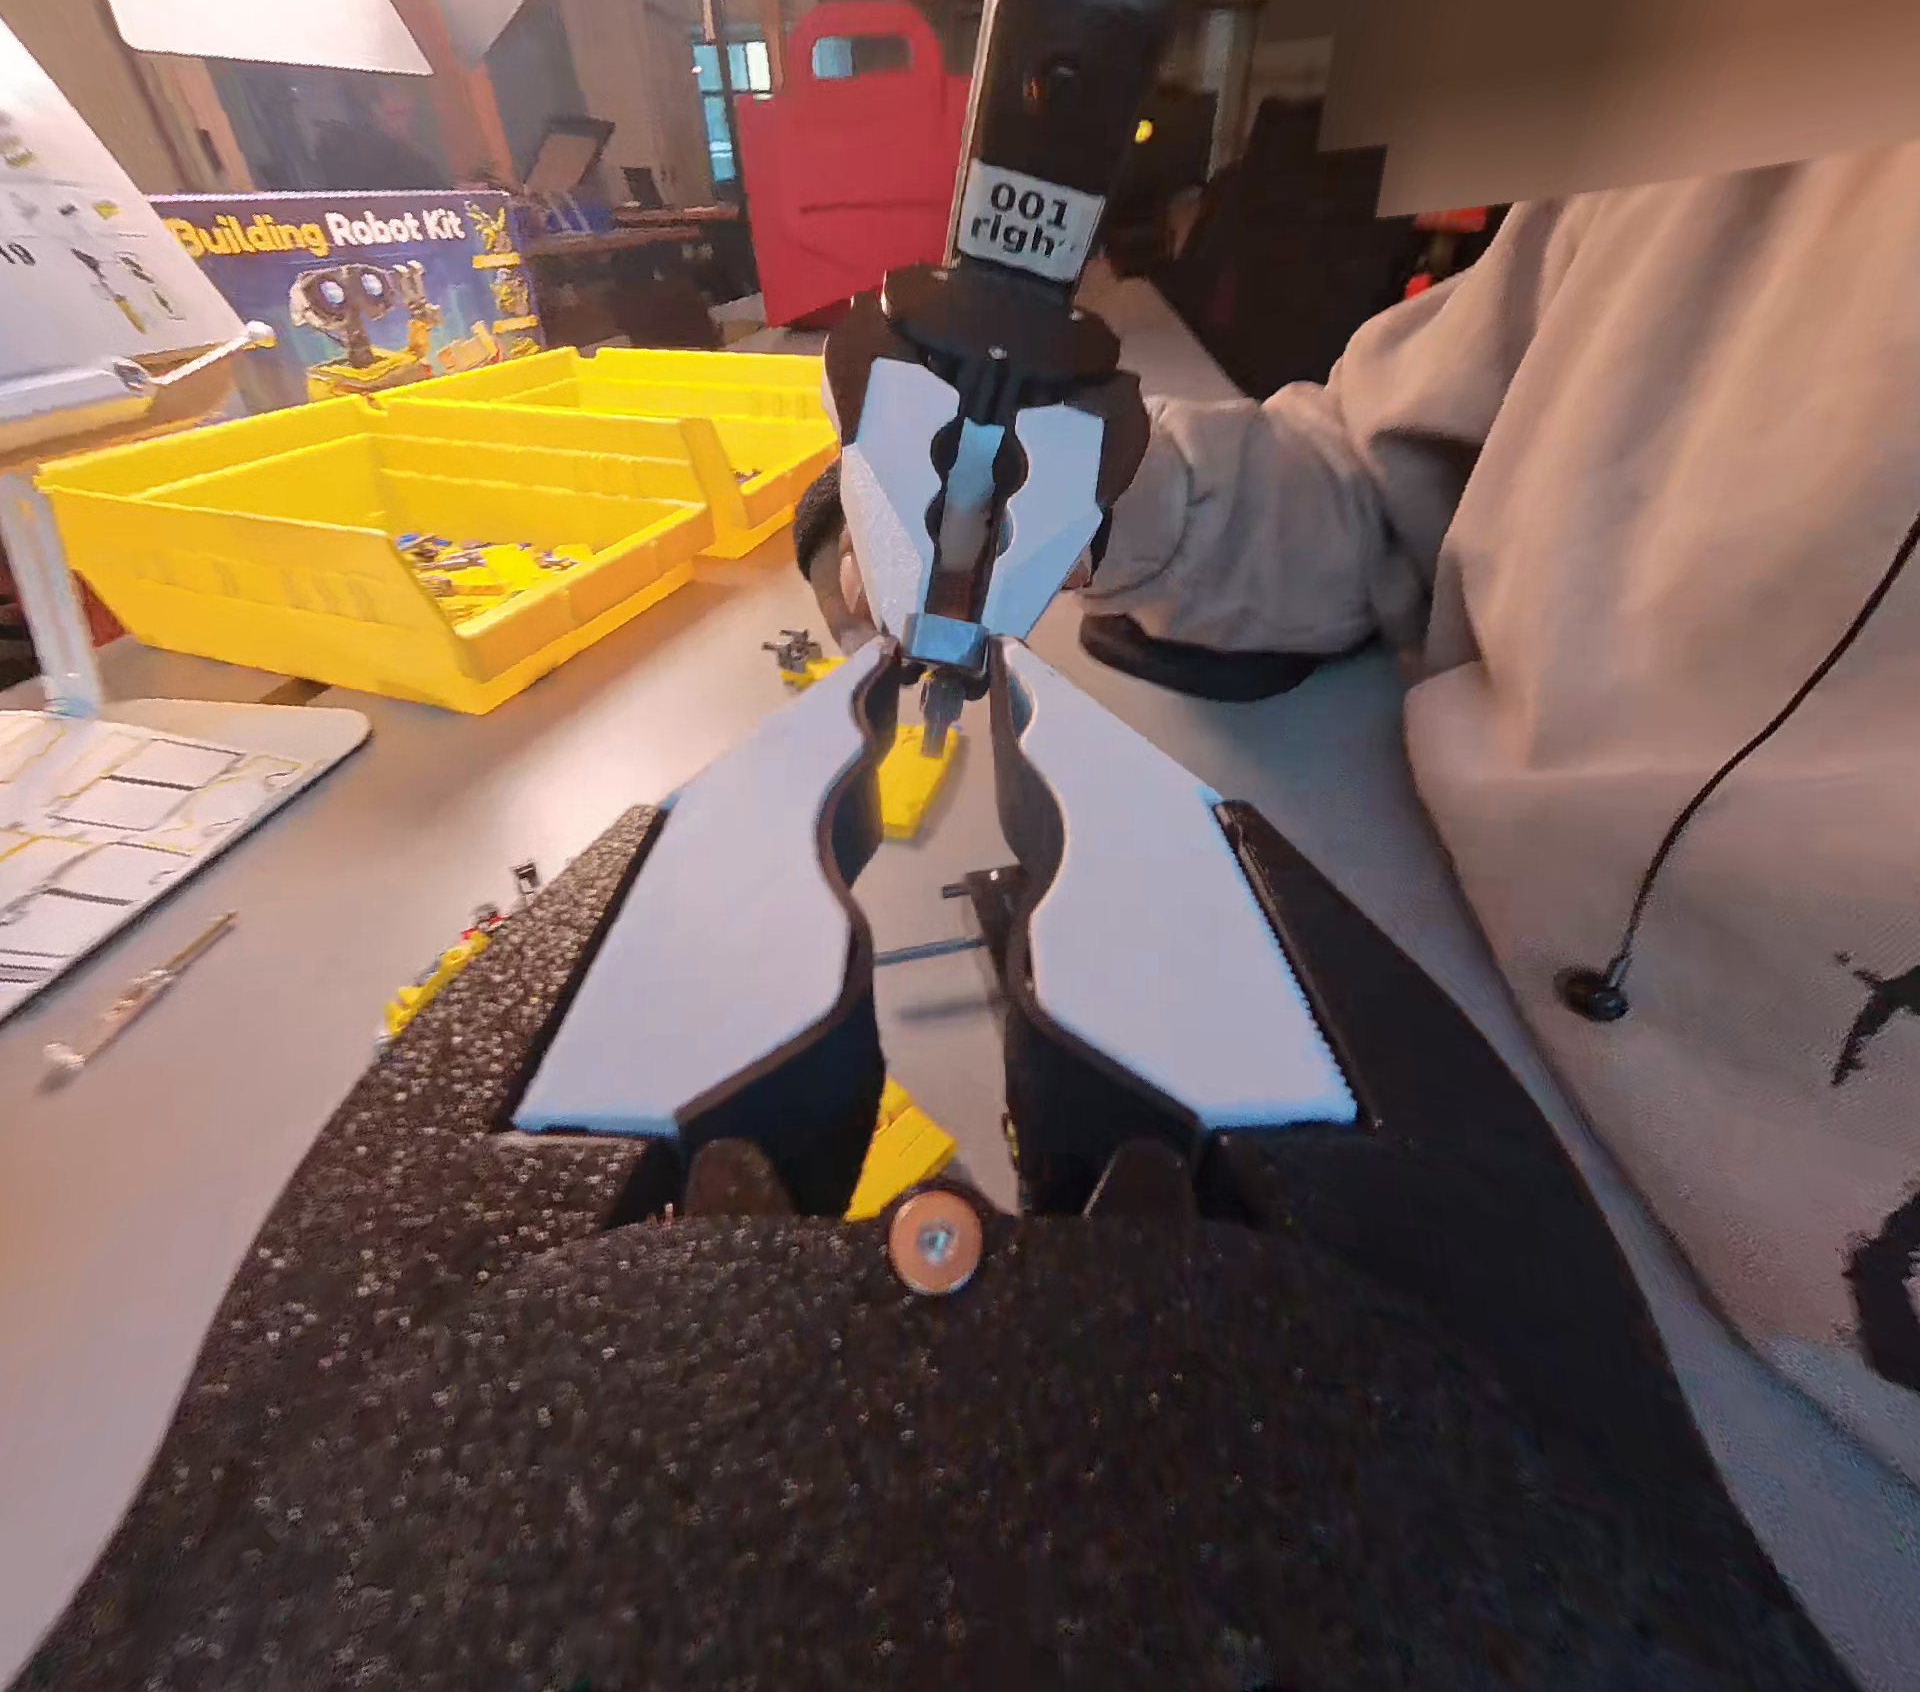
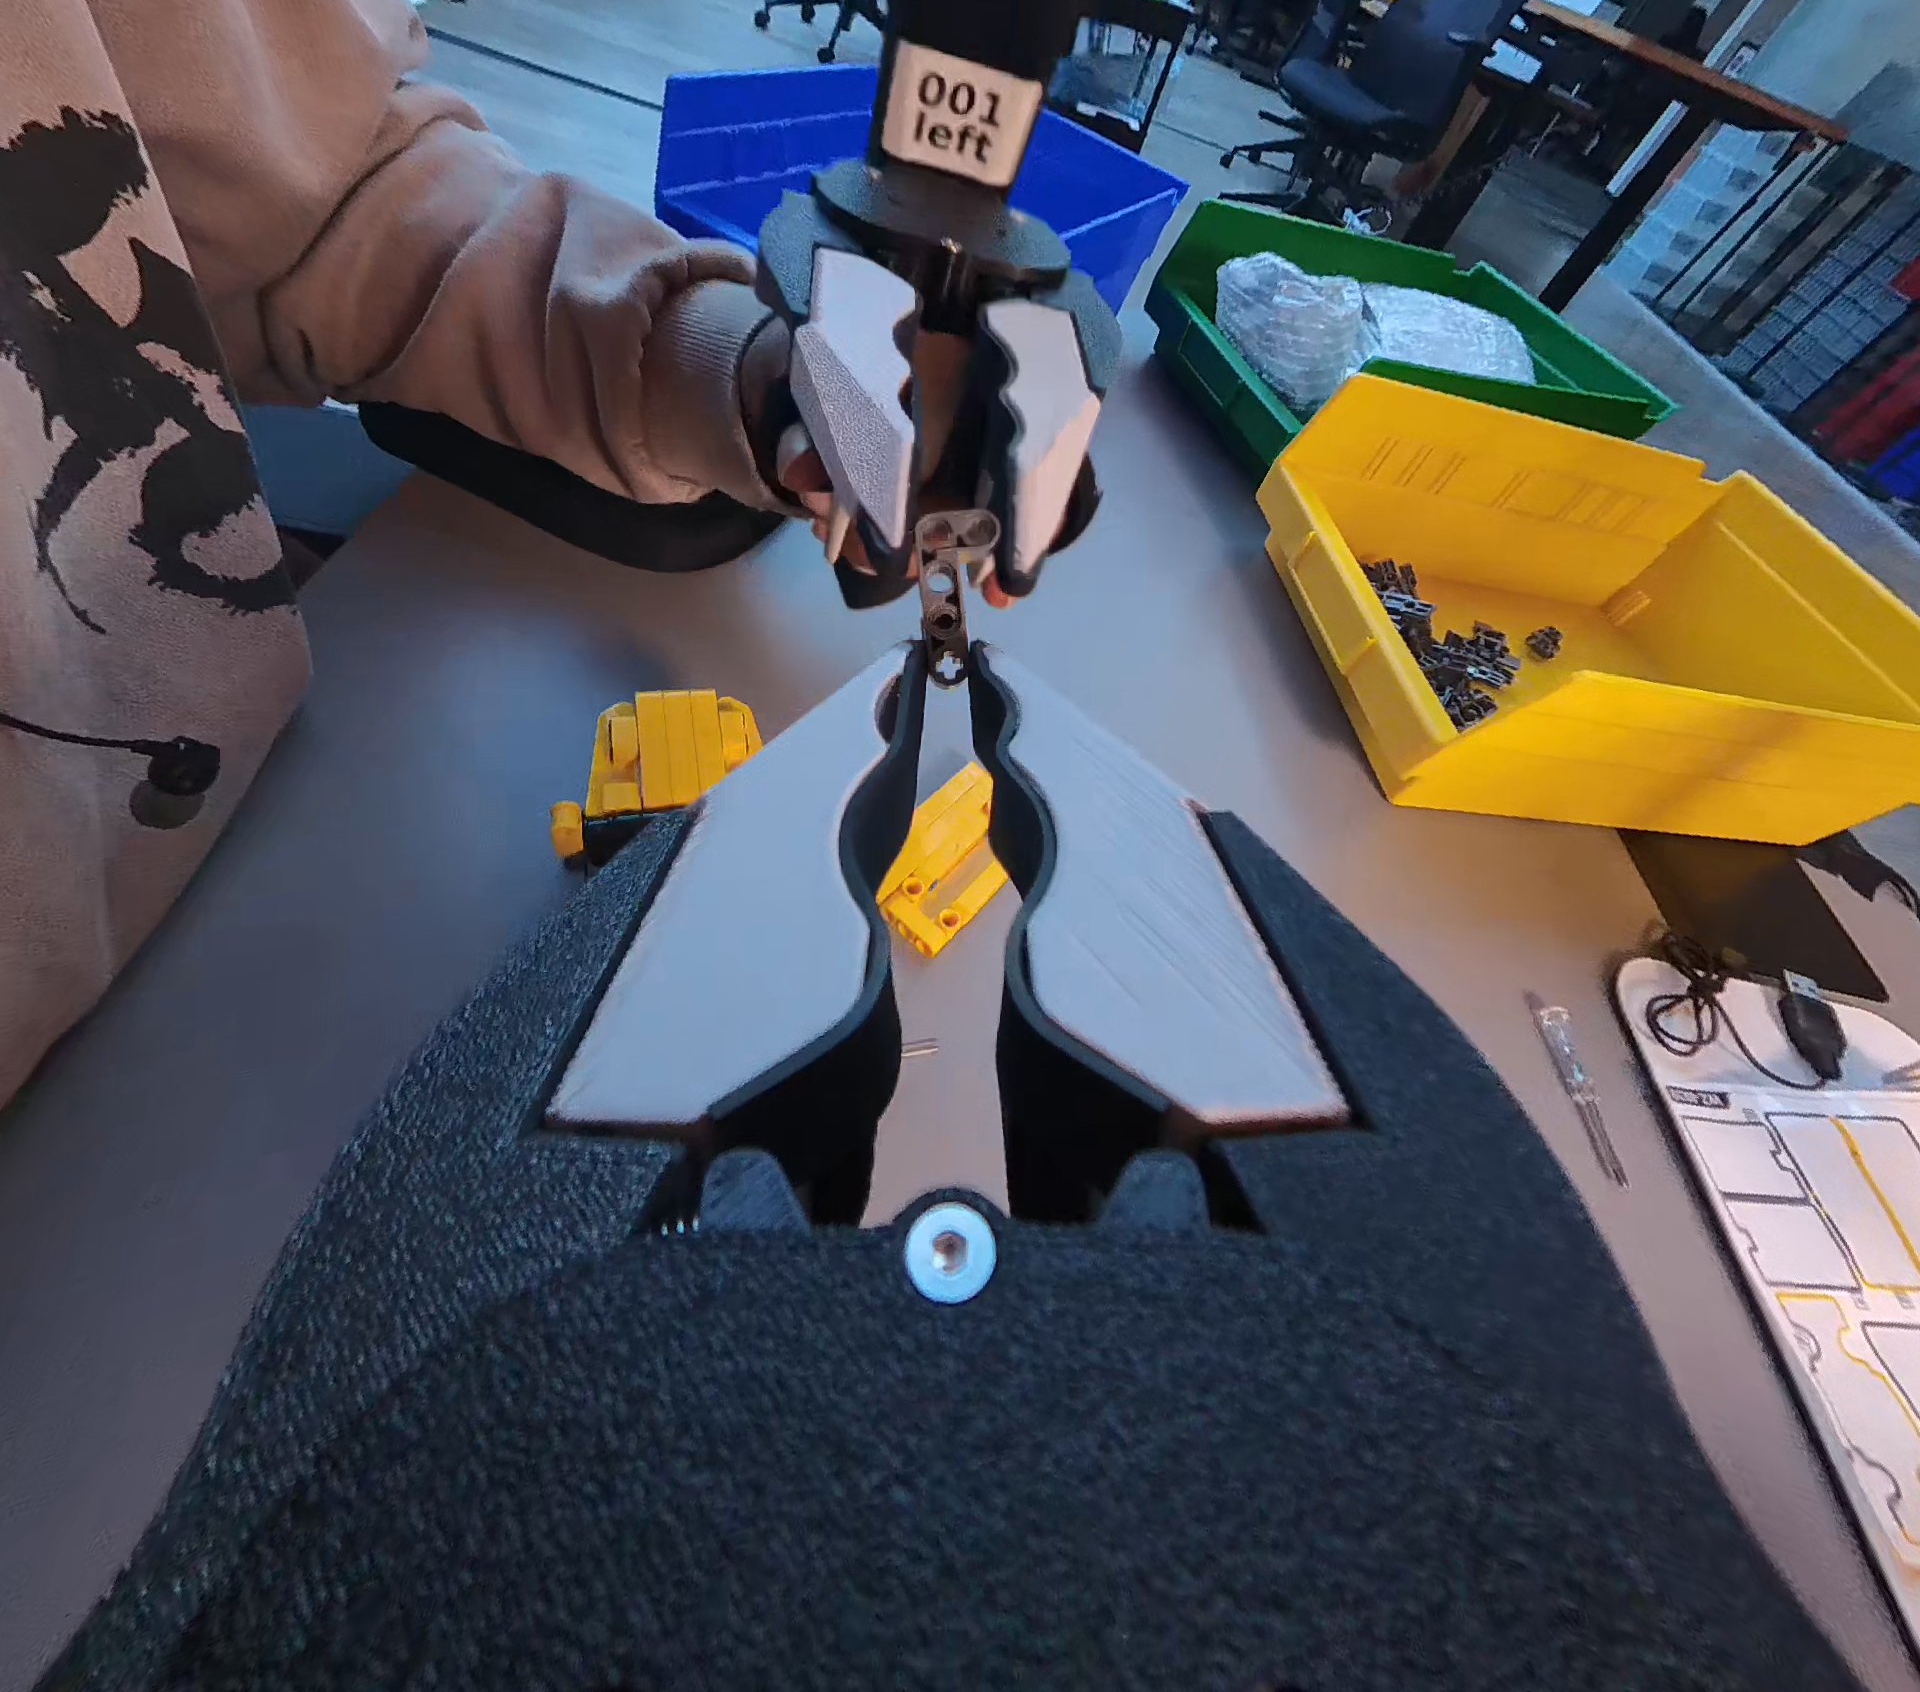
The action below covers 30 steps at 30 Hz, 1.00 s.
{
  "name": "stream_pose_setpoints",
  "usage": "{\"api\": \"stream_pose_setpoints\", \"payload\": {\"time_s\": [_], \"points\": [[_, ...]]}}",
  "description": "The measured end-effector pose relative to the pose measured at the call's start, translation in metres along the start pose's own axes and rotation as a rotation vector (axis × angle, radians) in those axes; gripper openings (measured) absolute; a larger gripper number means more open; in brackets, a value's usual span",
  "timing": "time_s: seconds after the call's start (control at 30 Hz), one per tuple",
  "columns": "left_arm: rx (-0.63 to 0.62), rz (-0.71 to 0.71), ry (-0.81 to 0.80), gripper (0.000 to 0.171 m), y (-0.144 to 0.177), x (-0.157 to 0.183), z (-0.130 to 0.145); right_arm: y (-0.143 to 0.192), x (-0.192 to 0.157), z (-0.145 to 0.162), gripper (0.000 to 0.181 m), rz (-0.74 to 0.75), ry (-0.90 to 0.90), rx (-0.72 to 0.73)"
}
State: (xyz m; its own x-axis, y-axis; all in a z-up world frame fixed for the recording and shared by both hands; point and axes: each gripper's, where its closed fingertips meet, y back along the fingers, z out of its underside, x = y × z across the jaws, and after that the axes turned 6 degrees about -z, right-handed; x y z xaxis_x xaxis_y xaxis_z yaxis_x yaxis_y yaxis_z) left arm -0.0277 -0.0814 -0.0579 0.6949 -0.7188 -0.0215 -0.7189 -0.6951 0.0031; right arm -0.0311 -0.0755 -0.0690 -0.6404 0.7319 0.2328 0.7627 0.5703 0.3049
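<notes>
A dark grey angled beam with holes (image 2: 943,593) is held in the air between my two grippers, which point at each other above the grey table (image 2: 1195,655). My right gripper (image 2: 947,668) is shut on the beam's lower end. My left gripper (image 1: 940,668) is shut on its bent upper end, which shows end-on as a grey block (image 1: 940,643). The left gripper also shows in the right wrist view (image 2: 951,556), and the right gripper in the left wrist view (image 1: 948,629). A flat yellow piece (image 2: 940,863) lies on the table under the fingers. A yellow block assembly (image 2: 665,754) sits to its left.
Yellow bins (image 1: 312,603) with small parts and a kit box (image 1: 353,281) stand at the left. A yellow bin (image 2: 1558,769) of dark parts, a green bin (image 2: 1205,354) and a blue bin (image 2: 727,156) stand opposite. A screwdriver (image 2: 1579,1092), printed sheet (image 2: 1818,1247) and black axle (image 1: 935,946) lie nearby. Less than 4 cm separates the two grippers' tips. The screwdriver (image 2: 1579,1092) is about equally far from each gripper, around 30 cm. Look for it in the left wrist view (image 1: 153,979) too.
</notes>
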Motion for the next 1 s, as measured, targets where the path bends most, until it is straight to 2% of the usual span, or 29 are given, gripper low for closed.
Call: {"api": "stream_pose_setpoints", "payload": {"time_s": [0.1, 0.2, 0.3, 0.43, 0.57, 0.67, 0.8, 0.87, 1.0], "points": [[-0.077, -0.059, -0.14, 0.015, 0.0, -0.002, 0.008, -0.001, 0.0, 0.006, 0.007, -0.002, -0.005, -0.044], [-0.116, -0.087, -0.188, 0.015, 0.001, -0.004, 0.009, -0.001, 0.001, 0.007, 0.007, -0.002, -0.011, -0.046], [-0.093, -0.067, -0.081, 0.015, 0.001, -0.007, 0.007, 0.001, 0.003, 0.003, 0.007, -0.014, -0.073, 0.003], [-0.051, -0.007, 0.093, 0.015, -0.002, -0.006, 0.008, 0.01, 0.009, -0.013, 0.007, -0.059, -0.235, 0.166], [0.079, 0.045, 0.277, 0.014, -0.004, -0.006, -0.006, 0.018, 0.014, -0.027, 0.006, -0.071, -0.316, 0.302], [0.163, 0.068, 0.396, 0.014, -0.001, -0.012, -0.013, 0.021, 0.013, -0.028, 0.018, -0.096, -0.349, 0.338], [0.168, 0.08, 0.402, 0.014, -0.003, -0.011, -0.013, 0.014, 0.013, -0.031, 0.017, -0.073, -0.338, 0.342], [0.166, 0.072, 0.389, 0.014, -0.004, -0.01, -0.012, 0.012, 0.016, -0.029, 0.008, -0.061, -0.361, 0.33], [0.159, 0.056, 0.359, 0.014, -0.005, -0.01, -0.01, 0.012, 0.016, -0.026, 0.008, -0.061, -0.374, 0.314]]}}
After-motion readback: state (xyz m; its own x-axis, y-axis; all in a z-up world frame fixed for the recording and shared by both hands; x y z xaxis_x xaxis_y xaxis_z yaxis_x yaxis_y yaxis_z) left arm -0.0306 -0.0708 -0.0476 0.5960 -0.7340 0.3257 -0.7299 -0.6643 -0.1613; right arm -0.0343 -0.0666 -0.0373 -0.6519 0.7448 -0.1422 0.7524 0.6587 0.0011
